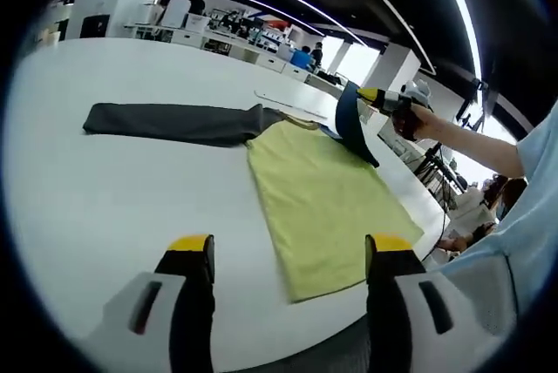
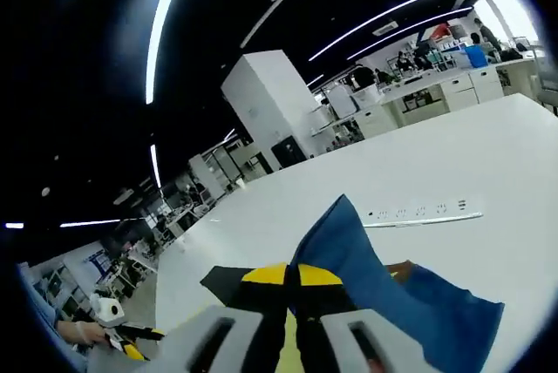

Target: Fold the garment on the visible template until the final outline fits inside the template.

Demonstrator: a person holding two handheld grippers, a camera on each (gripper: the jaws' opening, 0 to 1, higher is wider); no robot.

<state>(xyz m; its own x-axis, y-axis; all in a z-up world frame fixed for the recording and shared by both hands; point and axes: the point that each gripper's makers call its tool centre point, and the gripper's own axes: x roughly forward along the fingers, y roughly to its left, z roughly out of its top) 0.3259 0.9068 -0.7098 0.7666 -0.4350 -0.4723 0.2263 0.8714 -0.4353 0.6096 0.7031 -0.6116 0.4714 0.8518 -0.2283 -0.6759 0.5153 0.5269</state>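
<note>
In the left gripper view, the left gripper [image 1: 289, 255] is hovering low at the bottom of the frame with its yellow-tipped jaws standing wide apart and holding nothing; beyond them, across the middle of the frame, a pale yellow-green rectangular sheet [image 1: 327, 199] is lying flat on the white table [image 1: 113, 190]; a dark grey garment sleeve [image 1: 174, 122] is stretching out from the sheet's upper end toward the left of the frame, resting on the tabletop; at upper right, the right gripper [image 1: 359, 97] is reaching in, held in a person's hand [image 1: 417, 120], and lifting a fold of blue garment cloth [image 1: 350, 125] up off the sheet's far end. In the right gripper view, the right gripper [image 2: 292, 275] is sitting at bottom centre with its jaws pressed together, clamping that blue cloth [image 2: 384, 290], which is rising in a peak and draping toward the lower right; a long white strip [image 2: 423, 216] is lying on the table [image 2: 436, 164] at right of centre.
</note>
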